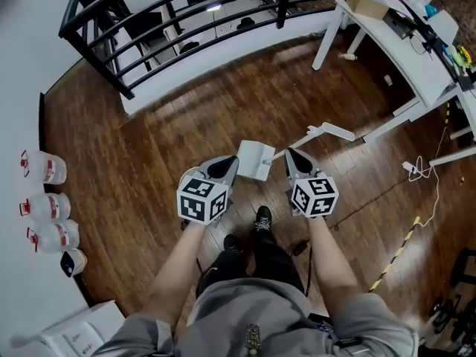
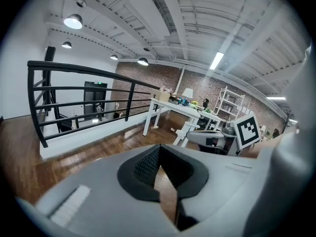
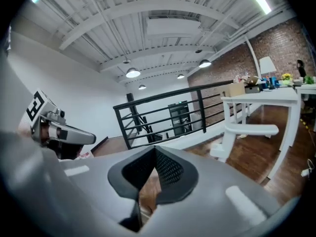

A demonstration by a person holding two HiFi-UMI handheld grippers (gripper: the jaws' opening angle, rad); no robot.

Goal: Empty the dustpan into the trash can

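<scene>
A white dustpan (image 1: 256, 159) lies on the wooden floor, its long thin handle (image 1: 301, 141) running off to the right. In the head view it shows between and just beyond my two gripper tips, which are held well above the floor. My left gripper (image 1: 229, 163) is shut with nothing in it, its tip near the pan's left edge in the picture. My right gripper (image 1: 291, 155) is shut too and holds nothing. Each gripper view shows its own pads (image 2: 148, 164) (image 3: 168, 167) meeting at the tip. No trash can is in view.
A black railing (image 1: 149, 21) runs along the far side. A white desk (image 1: 401, 50) with clutter stands at the upper right. Several plastic bottles (image 1: 44, 199) line the left wall. A cable (image 1: 424, 173) and striped tape (image 1: 398, 251) lie on the floor at right.
</scene>
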